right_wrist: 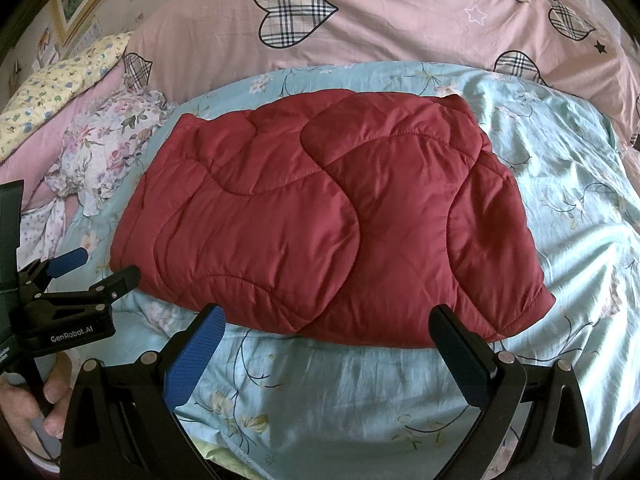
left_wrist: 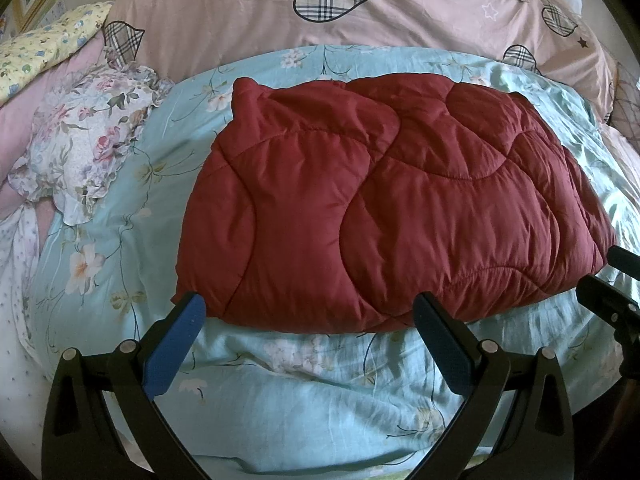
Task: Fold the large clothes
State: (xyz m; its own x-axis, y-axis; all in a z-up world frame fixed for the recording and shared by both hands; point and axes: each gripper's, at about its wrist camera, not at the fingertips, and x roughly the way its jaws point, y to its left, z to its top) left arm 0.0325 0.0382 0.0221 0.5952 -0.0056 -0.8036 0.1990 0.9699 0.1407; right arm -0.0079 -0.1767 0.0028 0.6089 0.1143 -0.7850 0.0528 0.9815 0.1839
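A dark red quilted padded garment (left_wrist: 384, 200) lies folded into a thick block on the light blue floral bed sheet (left_wrist: 280, 392). It also shows in the right wrist view (right_wrist: 320, 224). My left gripper (left_wrist: 310, 312) is open and empty, its fingertips at the garment's near edge, close to its left corner. My right gripper (right_wrist: 328, 324) is open and empty, its fingertips at the near edge toward the garment's right end. The left gripper also shows at the left of the right wrist view (right_wrist: 100, 268), open. Part of the right gripper (left_wrist: 612, 284) shows at the right edge of the left wrist view.
A pink duvet with plaid hearts (left_wrist: 320, 12) is piled behind the garment. A floral ruffled pillow (left_wrist: 88, 144) and a yellow floral pillow (left_wrist: 44, 48) lie at the left. Blue sheet (right_wrist: 568, 200) spreads to the garment's right.
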